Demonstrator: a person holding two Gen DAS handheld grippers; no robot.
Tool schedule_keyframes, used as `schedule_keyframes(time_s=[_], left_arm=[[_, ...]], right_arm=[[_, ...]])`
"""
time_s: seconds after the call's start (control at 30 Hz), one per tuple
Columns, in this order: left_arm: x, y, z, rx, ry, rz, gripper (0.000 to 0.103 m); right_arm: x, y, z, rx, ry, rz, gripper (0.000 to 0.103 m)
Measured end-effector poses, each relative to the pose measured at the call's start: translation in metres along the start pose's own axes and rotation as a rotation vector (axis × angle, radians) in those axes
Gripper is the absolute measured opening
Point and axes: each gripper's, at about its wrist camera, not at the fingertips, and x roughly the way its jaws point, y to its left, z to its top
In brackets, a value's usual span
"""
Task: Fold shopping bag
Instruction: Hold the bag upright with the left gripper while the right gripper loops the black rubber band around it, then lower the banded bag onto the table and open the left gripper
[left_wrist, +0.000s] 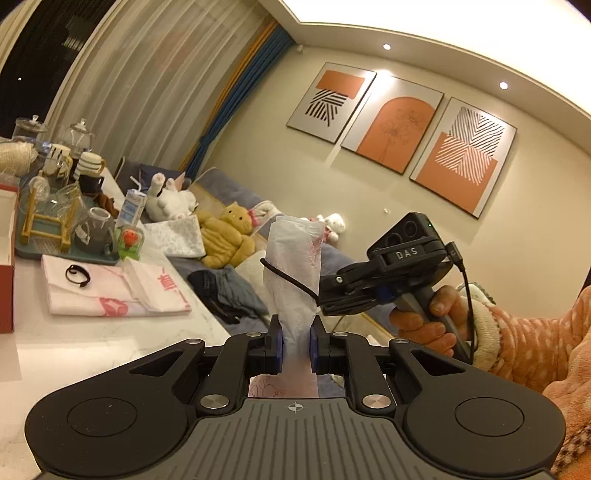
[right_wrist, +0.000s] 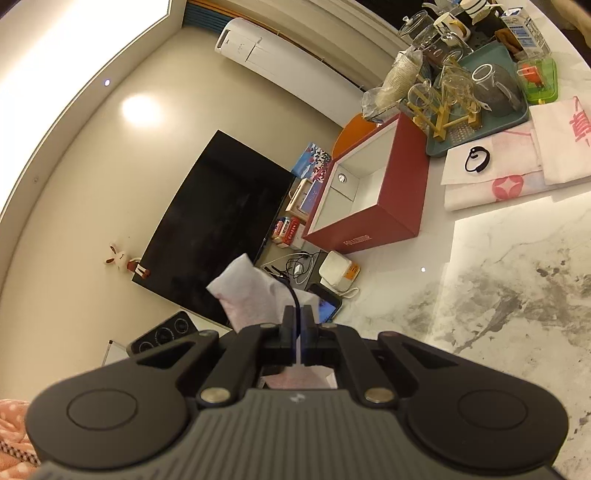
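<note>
The rolled white shopping bag with pink print (left_wrist: 293, 273) is pinched by the left gripper (left_wrist: 296, 345), while its black elastic loop (right_wrist: 293, 297) is clamped tight in the right gripper (right_wrist: 297, 328).

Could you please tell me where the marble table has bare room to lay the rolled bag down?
The white marble tabletop is bare in front of the folded white-and-pink bags and right of the open red box. Behind them, the teal tray of glassware is crowded.
</note>
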Motion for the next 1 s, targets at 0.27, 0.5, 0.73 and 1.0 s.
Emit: schedule_keyframes(time_s=[0.27,0.5,0.73,1.0], left_arm=[[-0.005,-0.010,0.008,0.028,-0.030,-0.063,0.014],[-0.008,-0.006,0.008,0.066,0.022,0.084,0.014],[-0.001,-0.010,0.004,0.086,0.113,0.132,0.014],[0.020,-0.012,-0.008,0.110,0.223,0.227,0.017]], right_arm=[[0.009,0.006,0.003,-0.031,0.075,0.038,0.002],[-0.001,-0.002,-0.005,0.012,0.037,0.067,0.009],[-0.006,0.014,-0.010,-0.089,-0.010,0.092,0.084],[0.029,0.000,-0.019,-0.061,-0.003,-0.053,0.018]])
